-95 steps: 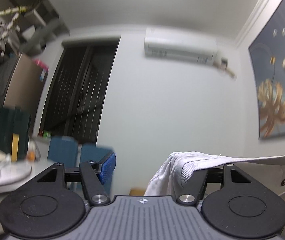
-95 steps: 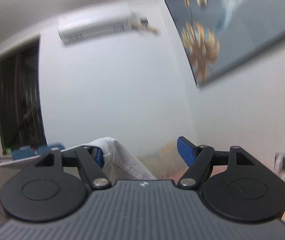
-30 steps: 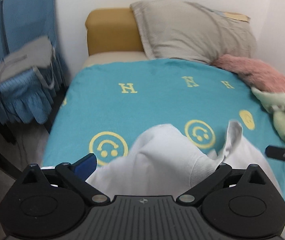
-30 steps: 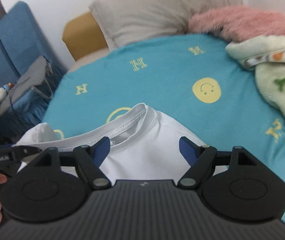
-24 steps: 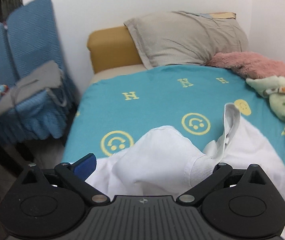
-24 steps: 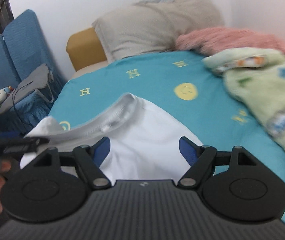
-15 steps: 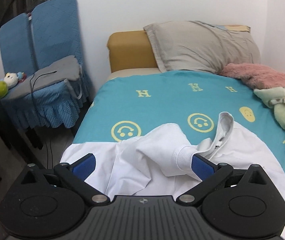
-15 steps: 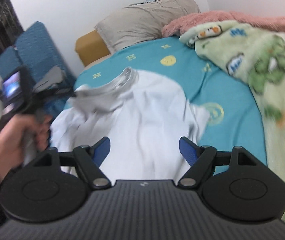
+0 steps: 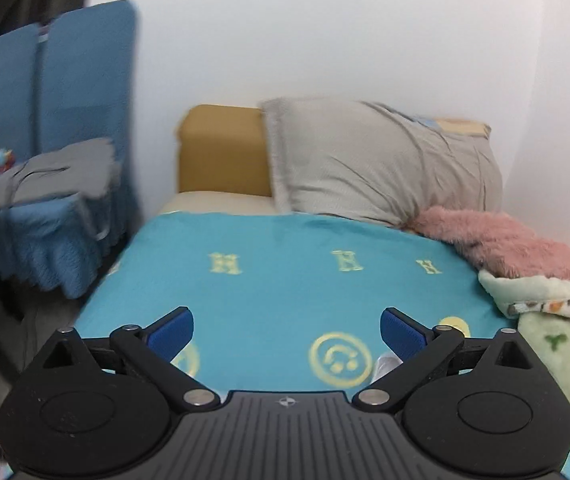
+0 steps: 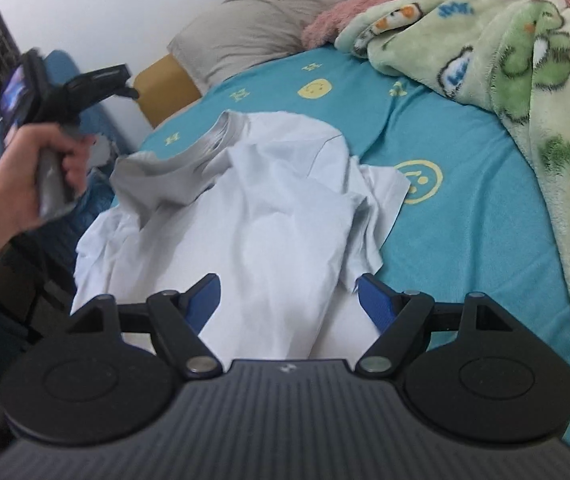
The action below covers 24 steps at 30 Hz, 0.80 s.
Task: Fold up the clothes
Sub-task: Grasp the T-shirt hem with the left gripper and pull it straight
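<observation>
Both grippers stood empty at that moment, and the white T-shirt [image 10: 269,216] lay dropped in a rumpled heap on the near part of the teal bedspread [image 10: 465,240], its ribbed collar [image 10: 221,136] toward the pillow [image 10: 261,28] and one sleeve [image 10: 381,192] flopped out over a yellow smiley.

From where the right gripper [image 10: 289,300] hung, its blue pads were spread wide above the shirt's lower half with nothing pinched between them; the cloth simply lay beneath. I took that as a pause to look the garment over rather than a grab.

The left gripper [image 9: 285,332] was likewise parted, its pads clear of any fabric, and it pointed up the bed toward the headboard [image 9: 221,152], so only a sliver of white cloth showed by its right finger. In the right-hand view the person's left hand [image 10: 33,168] held that tool off the bed's left edge, raised above the shirt's shoulder.

Nothing had been folded yet, as far as I could judge: the body was creased, the left shoulder bunched under itself. Laying it collar-up on open bedspread made sense, since the green fleece blanket [image 10: 525,80] and pink throw [image 9: 517,240] crowded the right side. Spreading it flat looked like the next need, each claw taking a shoulder or hem corner.
</observation>
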Each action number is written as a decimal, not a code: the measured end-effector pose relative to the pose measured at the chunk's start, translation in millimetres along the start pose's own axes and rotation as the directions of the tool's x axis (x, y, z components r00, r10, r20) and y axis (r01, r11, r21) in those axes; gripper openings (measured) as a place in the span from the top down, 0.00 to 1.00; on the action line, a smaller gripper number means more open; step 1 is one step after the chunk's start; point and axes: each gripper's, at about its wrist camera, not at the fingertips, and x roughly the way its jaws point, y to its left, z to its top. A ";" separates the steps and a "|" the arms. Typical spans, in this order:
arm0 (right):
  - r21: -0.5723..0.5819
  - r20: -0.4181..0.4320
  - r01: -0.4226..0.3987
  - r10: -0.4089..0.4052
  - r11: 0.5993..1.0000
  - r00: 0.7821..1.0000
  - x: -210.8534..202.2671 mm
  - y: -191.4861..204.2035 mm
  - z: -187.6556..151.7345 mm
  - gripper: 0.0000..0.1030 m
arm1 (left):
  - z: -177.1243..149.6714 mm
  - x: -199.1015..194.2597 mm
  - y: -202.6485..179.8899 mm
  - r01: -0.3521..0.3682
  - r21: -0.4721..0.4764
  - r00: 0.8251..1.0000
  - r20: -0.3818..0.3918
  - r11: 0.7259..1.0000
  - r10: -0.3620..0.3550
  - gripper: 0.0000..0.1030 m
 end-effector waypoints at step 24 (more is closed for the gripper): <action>0.036 0.128 0.060 -0.064 0.998 0.990 45.0 -46.5 -4.0 0.25 | 19.1 58.6 -122.4 0.230 0.424 0.971 -0.155 0.876 -0.180 0.45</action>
